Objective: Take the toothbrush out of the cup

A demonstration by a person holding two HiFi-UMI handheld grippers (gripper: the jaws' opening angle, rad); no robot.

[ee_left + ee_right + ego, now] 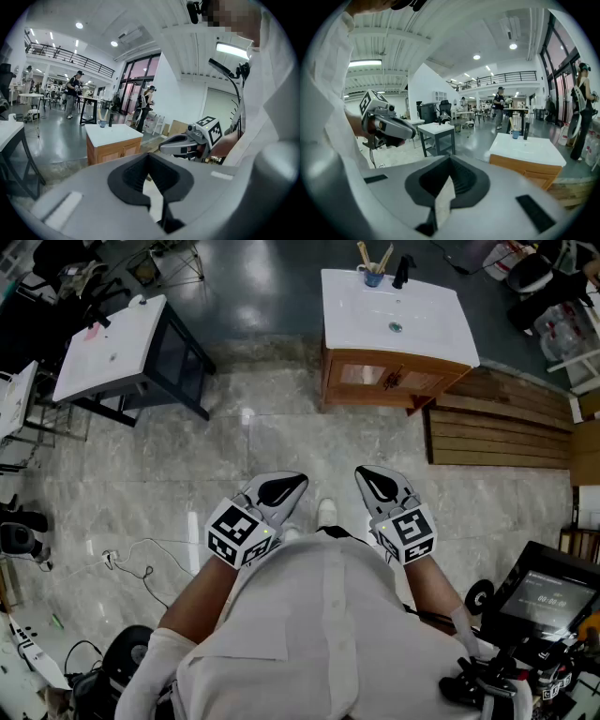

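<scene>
Farthest to my left stands a white-topped washstand on a dark frame [111, 351], well apart from me across the pale marbled floor [281, 442]. Loose thin cables [131, 563] lie on that floor near my left side.

I hold my left gripper [284, 489] close in front of my white shirt [319, 634], tipped a little downward. In the left gripper view its grey jaws are clenched together with nothing between them. Just beside it, near but not touching, is my right gripper [380, 486]. The right gripper view shows its jaws pressed together as well, and empty.

Ahead and to the right is a white rectangular washbasin top [427, 329] on a brown wooden cabinet [375, 377], well apart from both grippers. At its far left corner the small blue cup [373, 278] stands upright. Pale-handled toothbrushes [364, 255] stick up out of it; I make out two handles leaning apart. Just to the right of the cup is a slim black upright fixture [403, 271], a tap or a bottle, I cannot tell which. The same cup shows small in the left gripper view [102, 123] and in the right gripper view [515, 134], on the far edge of the white top.

Right of the cabinet, brown wooden planks [497, 432] lie flat on the floor. At my lower right is a dark tilted screen [548, 592].
</scene>
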